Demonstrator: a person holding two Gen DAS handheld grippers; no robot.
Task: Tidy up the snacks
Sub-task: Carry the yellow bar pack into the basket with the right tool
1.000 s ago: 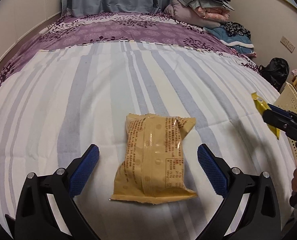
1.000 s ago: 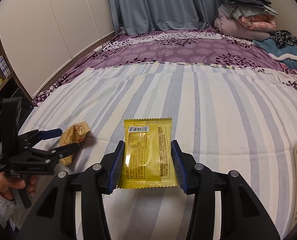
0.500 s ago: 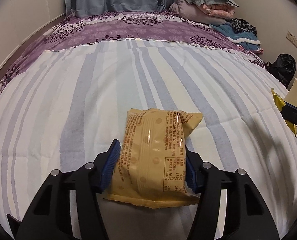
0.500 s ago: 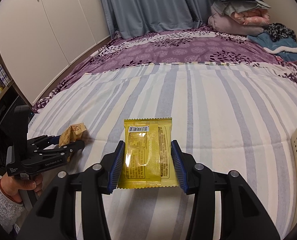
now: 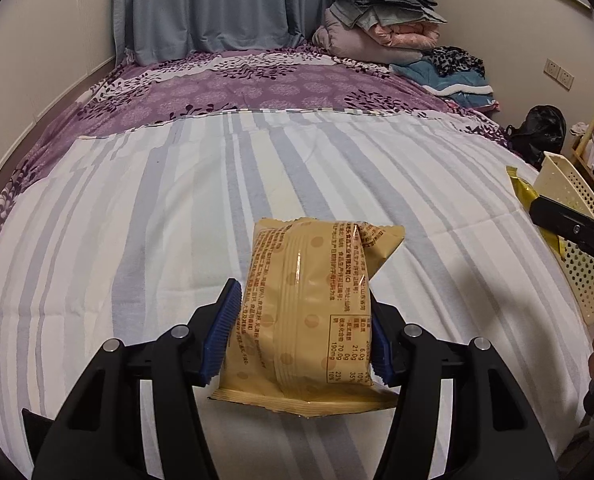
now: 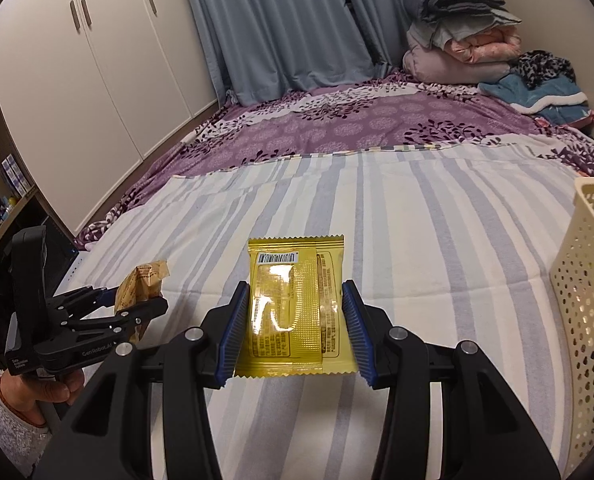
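The left claw [image 5: 303, 332] is clamped on a tan packet [image 5: 309, 312] above the bed [image 5: 137, 220]. The right claw [image 6: 295, 330] grips a yellow packet [image 6: 297, 304], also over the bed, left of the basket [image 6: 585, 280].

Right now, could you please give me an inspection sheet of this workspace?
Surface: striped white-and-grey bedsheet, purple floral cover beyond.
Job's things: tan crinkled snack packet; glossy yellow foil sachet; cream perforated plastic basket at right.
Clutter: folded bedding pile, blue garment.
Grippers: left claw shut on the packet; right claw shut on the sachet.
Cables: nothing seen.
Surroundings: blue curtains, white wardrobe.
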